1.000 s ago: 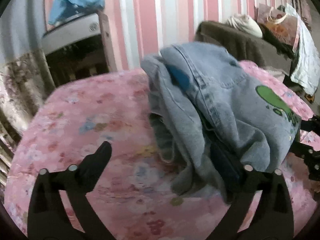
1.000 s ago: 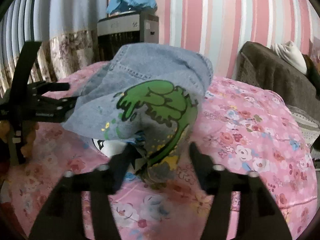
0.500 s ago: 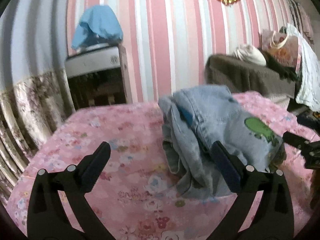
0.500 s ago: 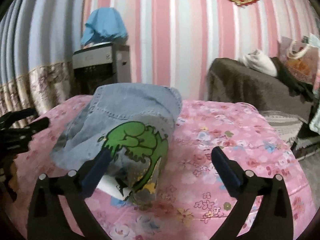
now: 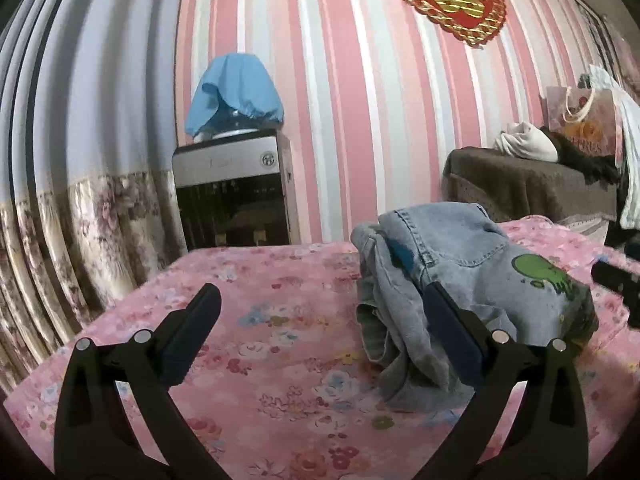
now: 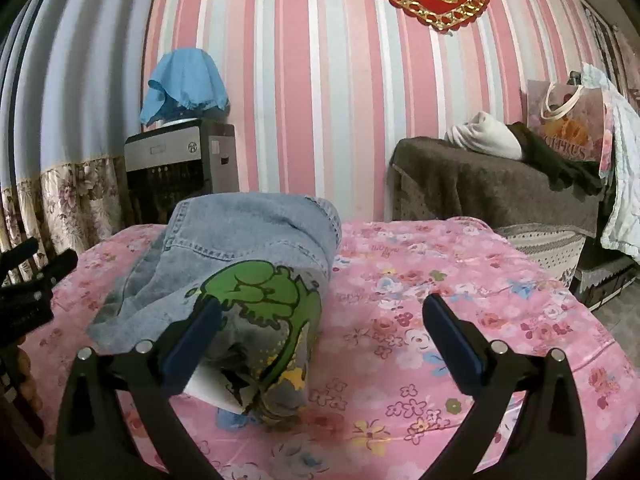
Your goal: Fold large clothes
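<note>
**Denim bundled on the bed, both tongs let go**

While my left gripper [image 5: 316, 320] stands wide with nothing between its fingers, only the pink floral bedspread [image 5: 248, 320] shows in the gap; off beyond its left finger hangs a flowered curtain [image 5: 80, 232], and straight ahead past the bed edge stands a grey appliance [image 5: 232, 196] with a blue cloth [image 5: 236, 92] draped on top; the denim garment [image 5: 460, 264] lies ahead and to the right of that gripper, its right finger in front of the crumpled near edge, though I cannot tell whether it touches.

From my right gripper [image 6: 320, 328], also spread wide and empty, the same denim garment [image 6: 248, 256] sits ahead and to the left, the green cartoon print [image 6: 264, 292] facing me; my left finger there stands in front of the print; floral bedspread fills the rest of the gap and runs off to the right; further right, beyond the bed, a brown-covered bench [image 6: 492, 188] carries a white bundle [image 6: 484, 136] and a gift bag [image 6: 568, 124].

I judge the folding largely done, since the garment is gathered into one compact heap; yet it sits humped and rumpled, loose folds spilling at the left side, so flattening and squaring may remain.
</note>
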{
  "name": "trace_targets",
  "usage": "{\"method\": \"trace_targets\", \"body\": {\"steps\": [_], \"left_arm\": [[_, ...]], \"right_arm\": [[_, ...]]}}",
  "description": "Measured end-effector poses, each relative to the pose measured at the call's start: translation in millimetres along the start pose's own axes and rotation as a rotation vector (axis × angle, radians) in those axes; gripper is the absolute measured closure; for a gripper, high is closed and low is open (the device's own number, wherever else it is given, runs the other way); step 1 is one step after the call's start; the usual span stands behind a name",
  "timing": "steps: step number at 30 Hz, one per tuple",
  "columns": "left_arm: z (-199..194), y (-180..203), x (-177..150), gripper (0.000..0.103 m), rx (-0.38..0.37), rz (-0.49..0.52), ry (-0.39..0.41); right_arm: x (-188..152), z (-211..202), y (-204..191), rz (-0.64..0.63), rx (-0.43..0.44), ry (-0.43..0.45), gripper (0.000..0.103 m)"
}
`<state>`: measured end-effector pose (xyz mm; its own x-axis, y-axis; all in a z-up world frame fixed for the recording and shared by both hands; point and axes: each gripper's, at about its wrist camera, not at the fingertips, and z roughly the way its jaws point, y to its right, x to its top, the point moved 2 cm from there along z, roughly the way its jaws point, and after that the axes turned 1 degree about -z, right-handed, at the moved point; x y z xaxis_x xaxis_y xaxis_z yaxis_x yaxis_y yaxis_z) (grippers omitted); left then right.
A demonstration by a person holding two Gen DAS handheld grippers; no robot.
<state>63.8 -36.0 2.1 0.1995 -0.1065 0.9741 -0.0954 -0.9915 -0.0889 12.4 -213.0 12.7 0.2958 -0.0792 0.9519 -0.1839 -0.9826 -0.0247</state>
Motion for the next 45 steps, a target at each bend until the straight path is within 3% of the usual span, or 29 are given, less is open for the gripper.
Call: {"method": "trace_targets", "body": {"steps": [45], "left_arm": [[3.8,-10.4,-5.4,0.003,-0.048,-0.044,-0.016]], "right_arm": [[-1.4,-5.0,-3.7,-0.042,-0.03,0.03,0.002]]}}
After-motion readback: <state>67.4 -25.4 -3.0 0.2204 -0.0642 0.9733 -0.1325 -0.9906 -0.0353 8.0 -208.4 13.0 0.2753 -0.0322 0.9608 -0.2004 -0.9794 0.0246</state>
